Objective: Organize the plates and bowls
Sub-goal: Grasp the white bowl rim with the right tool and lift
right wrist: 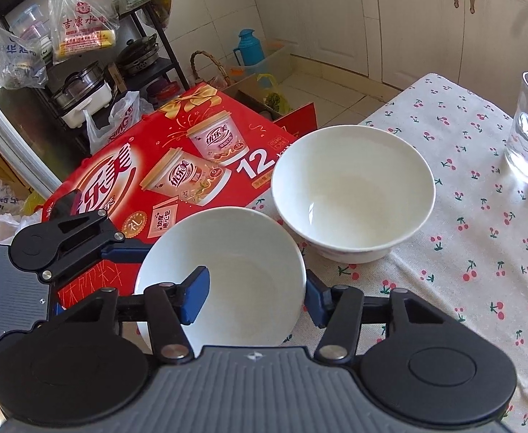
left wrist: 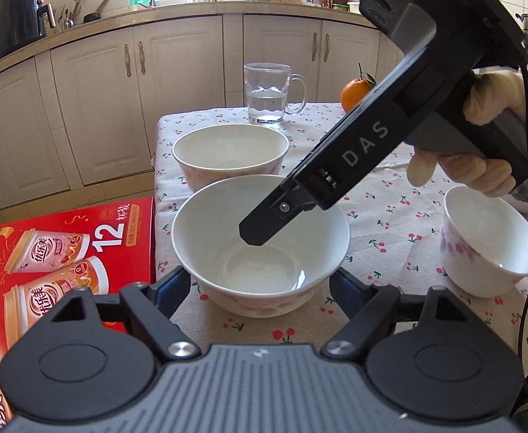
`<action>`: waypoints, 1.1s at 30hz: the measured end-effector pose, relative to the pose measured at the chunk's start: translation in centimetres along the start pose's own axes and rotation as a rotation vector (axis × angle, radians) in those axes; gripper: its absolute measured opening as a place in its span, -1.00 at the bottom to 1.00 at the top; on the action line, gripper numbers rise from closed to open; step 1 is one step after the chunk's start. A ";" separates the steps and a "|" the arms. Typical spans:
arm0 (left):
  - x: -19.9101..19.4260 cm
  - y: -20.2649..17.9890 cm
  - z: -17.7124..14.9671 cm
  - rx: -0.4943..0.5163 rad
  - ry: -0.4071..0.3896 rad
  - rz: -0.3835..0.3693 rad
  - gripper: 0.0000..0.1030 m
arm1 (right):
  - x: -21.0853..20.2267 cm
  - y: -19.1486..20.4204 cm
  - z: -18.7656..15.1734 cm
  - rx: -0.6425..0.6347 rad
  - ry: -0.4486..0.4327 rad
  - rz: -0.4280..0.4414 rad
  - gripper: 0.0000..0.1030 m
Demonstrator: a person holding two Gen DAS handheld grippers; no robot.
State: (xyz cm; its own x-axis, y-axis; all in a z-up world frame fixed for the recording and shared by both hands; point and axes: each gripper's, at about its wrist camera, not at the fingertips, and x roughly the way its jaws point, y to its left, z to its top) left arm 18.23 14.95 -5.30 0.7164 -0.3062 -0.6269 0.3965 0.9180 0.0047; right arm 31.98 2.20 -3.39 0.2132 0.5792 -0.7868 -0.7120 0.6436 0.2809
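In the left wrist view a white bowl with pink flowers (left wrist: 260, 241) sits on the cherry-print tablecloth (left wrist: 390, 223), between my left gripper's (left wrist: 260, 283) open fingers. A second white bowl (left wrist: 229, 151) stands just behind it. A smaller flowered bowl (left wrist: 487, 241) stands at the right. My right gripper (right wrist: 253, 296) reaches down from the upper right, one finger (right wrist: 195, 297) inside the near bowl (right wrist: 224, 274) and the other outside its rim. The second bowl (right wrist: 352, 189) lies beyond it.
A glass mug of water (left wrist: 267, 93) and an orange (left wrist: 354, 93) stand at the table's far side. A red drink carton (left wrist: 58, 259) lies left of the table edge. Kitchen cabinets (left wrist: 119, 90) stand behind. The right wrist view shows a storage rack (right wrist: 83, 54).
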 end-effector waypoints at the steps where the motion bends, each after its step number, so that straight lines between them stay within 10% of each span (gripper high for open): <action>1: 0.0 0.0 0.0 0.000 0.002 0.000 0.62 | 0.0 0.0 0.0 0.001 0.000 0.000 0.18; 33: -5.4 -6.5 2.2 0.088 0.011 -0.092 0.62 | -9.6 2.5 -5.5 0.000 -0.065 -0.013 0.20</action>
State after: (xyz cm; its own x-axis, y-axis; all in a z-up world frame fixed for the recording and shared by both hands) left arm 13.07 10.04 -0.20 0.6684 -0.3844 -0.6367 0.5091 0.8606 0.0149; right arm 24.43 -4.52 1.87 0.2658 0.6020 -0.7530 -0.7085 0.6516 0.2709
